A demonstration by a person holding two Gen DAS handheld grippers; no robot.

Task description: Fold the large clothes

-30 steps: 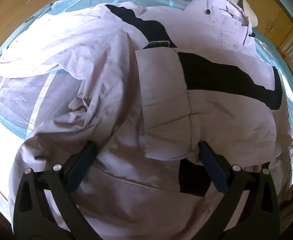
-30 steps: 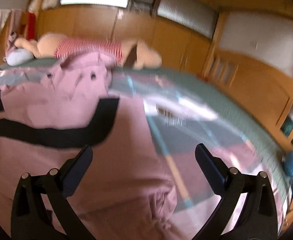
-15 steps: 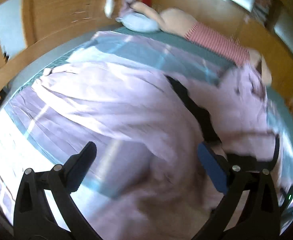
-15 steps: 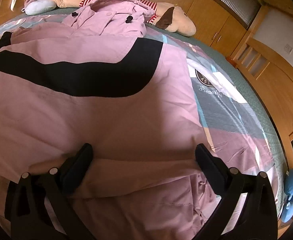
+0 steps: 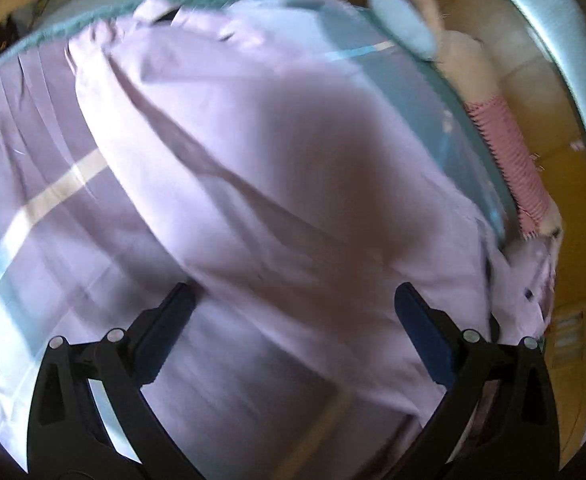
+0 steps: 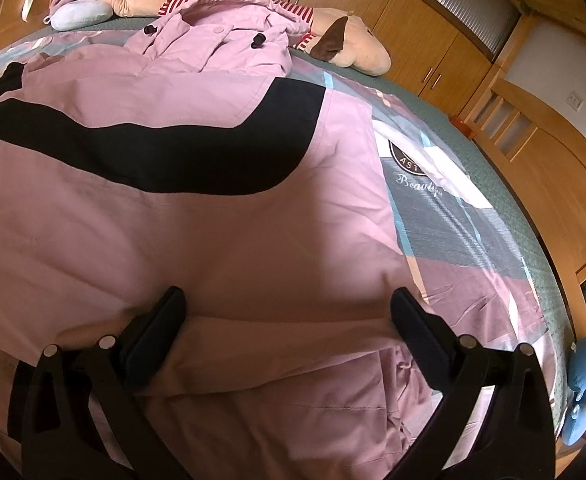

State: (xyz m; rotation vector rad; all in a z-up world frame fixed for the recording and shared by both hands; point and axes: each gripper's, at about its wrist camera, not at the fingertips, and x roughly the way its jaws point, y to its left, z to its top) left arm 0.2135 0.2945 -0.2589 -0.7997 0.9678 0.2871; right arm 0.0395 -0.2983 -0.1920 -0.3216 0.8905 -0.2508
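- Pink and big, the jacket [image 6: 197, 240] lies spread flat on the bed [image 6: 473, 216], with a wide black stripe [image 6: 181, 152] curving across it and its hood [image 6: 221, 40] up near the far end.
- No boxes or baskets show in either view (only the bed holds things).
- Right tool [image 6: 287, 308] sits low over the jacket with its two fingers wide apart, gripping nothing.
- Left tool [image 5: 291, 306] is also spread wide with nothing between its fingers; its view is blurry.
- Half a second ago the left view showed the black stripe and a dark part by the right finger; now it shows mostly plain pink cloth [image 5: 293, 184] and more of the bed sheet [image 5: 33, 168], so the left tool has swung to the side.
- The right view looks almost the same as half a second ago.
- A stuffed dog [image 6: 345, 44] in a red striped shirt lies along the far edge of the bed, touching the hood.
- A light blue cushion [image 6: 81, 16] rests by the toy's legs.
- A blue soft toy [image 6: 583, 392] sits at the bed's right edge.
- Wooden cupboards [image 6: 433, 40] stand behind the bed.
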